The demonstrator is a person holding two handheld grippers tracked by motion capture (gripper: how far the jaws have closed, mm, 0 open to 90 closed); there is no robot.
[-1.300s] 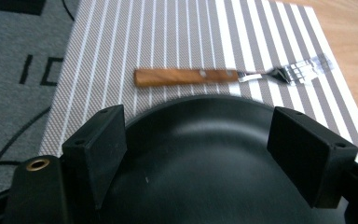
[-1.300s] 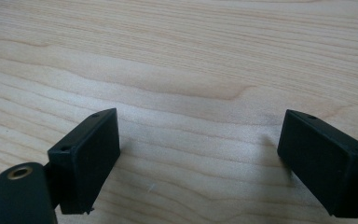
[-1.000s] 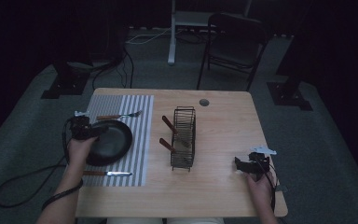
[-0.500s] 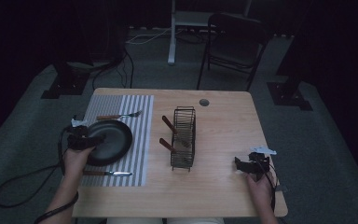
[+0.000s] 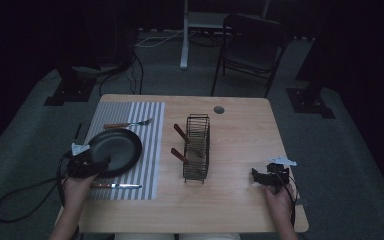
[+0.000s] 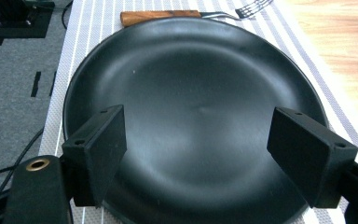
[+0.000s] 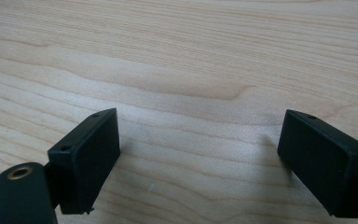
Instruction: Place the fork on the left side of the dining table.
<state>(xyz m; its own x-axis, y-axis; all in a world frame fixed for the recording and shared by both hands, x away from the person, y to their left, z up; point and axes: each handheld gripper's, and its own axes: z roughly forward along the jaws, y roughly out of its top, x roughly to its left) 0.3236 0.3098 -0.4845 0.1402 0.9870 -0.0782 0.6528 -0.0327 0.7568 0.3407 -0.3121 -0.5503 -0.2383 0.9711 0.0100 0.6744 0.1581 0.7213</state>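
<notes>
Left gripper (image 5: pixel 100 164) is drawing back toward the near-left edge of the plate (image 5: pixel 115 150), where a second ago it was reaching in over the plate's middle; right gripper (image 5: pixel 258 176) is sitting where it was. Left jaws are standing spread wide, nothing between them, hovering over the plate's near rim; in the left gripper view the left gripper (image 6: pixel 196 144) is looking across the plate (image 6: pixel 191 93) with both jaws apart above its dark surface. Left hand (image 5: pixel 77 182) is holding the tool just off the plate's near-left side, cable trailing off the table (image 5: pixel 240 210). Right jaws are also spread, empty, resting low over bare wood well to the right of the plate; the right gripper (image 7: pixel 198 161) is framing only wood grain.

Plate is lying flat on the striped mat (image 5: pixel 152 145). Fork (image 5: pixel 127 123) is lying just beyond the plate on the mat, wooden handle pointing left; fork (image 6: pixel 191 15) is showing behind the rim. Knife (image 5: pixel 116 186) is lying on the near side of the plate. Wire rack (image 5: pixel 196 147) is standing right of the plate, off the mat, with two brown-handled pieces poking out toward the plate.
</notes>
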